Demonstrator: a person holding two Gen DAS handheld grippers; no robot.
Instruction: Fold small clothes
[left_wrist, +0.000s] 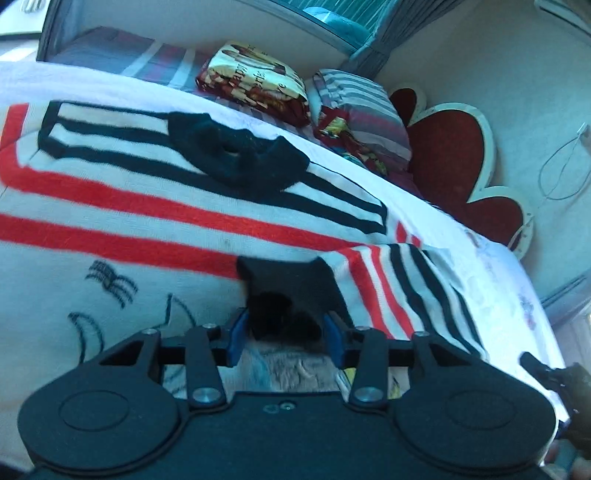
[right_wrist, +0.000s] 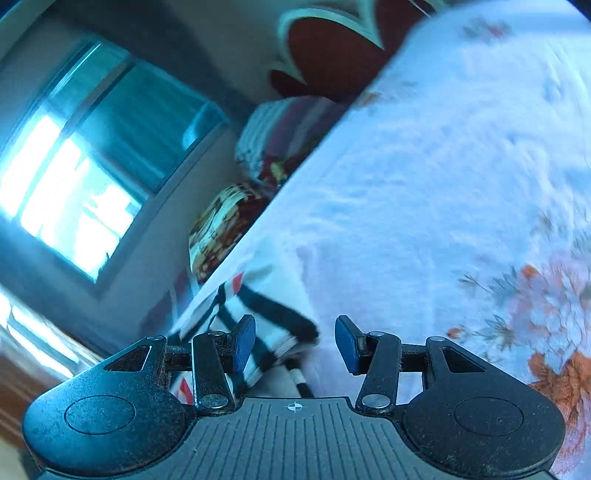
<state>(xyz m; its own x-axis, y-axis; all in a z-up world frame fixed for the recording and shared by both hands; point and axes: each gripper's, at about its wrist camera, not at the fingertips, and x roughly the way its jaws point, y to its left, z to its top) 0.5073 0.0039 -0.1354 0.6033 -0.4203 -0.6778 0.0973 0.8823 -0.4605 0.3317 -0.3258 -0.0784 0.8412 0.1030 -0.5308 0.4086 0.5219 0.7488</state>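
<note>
A small white sweater (left_wrist: 122, 206) with red and black stripes and a black collar (left_wrist: 236, 155) lies spread on the bed. One striped sleeve (left_wrist: 406, 284) is folded in toward the body. My left gripper (left_wrist: 286, 332) holds the sleeve's black cuff (left_wrist: 288, 284) between its blue pads. My right gripper (right_wrist: 295, 343) is open and empty above the sheet. A striped edge of the sweater (right_wrist: 258, 332) lies by its left fingertip (right_wrist: 243, 343). The right gripper's black tip (left_wrist: 539, 369) shows at the right edge of the left wrist view.
The bed has a white floral sheet (right_wrist: 443, 184). Pillows and a printed cushion (left_wrist: 255, 81) lie at its head by a red heart-shaped headboard (left_wrist: 450, 155). A window with teal curtains (right_wrist: 81, 166) is beyond.
</note>
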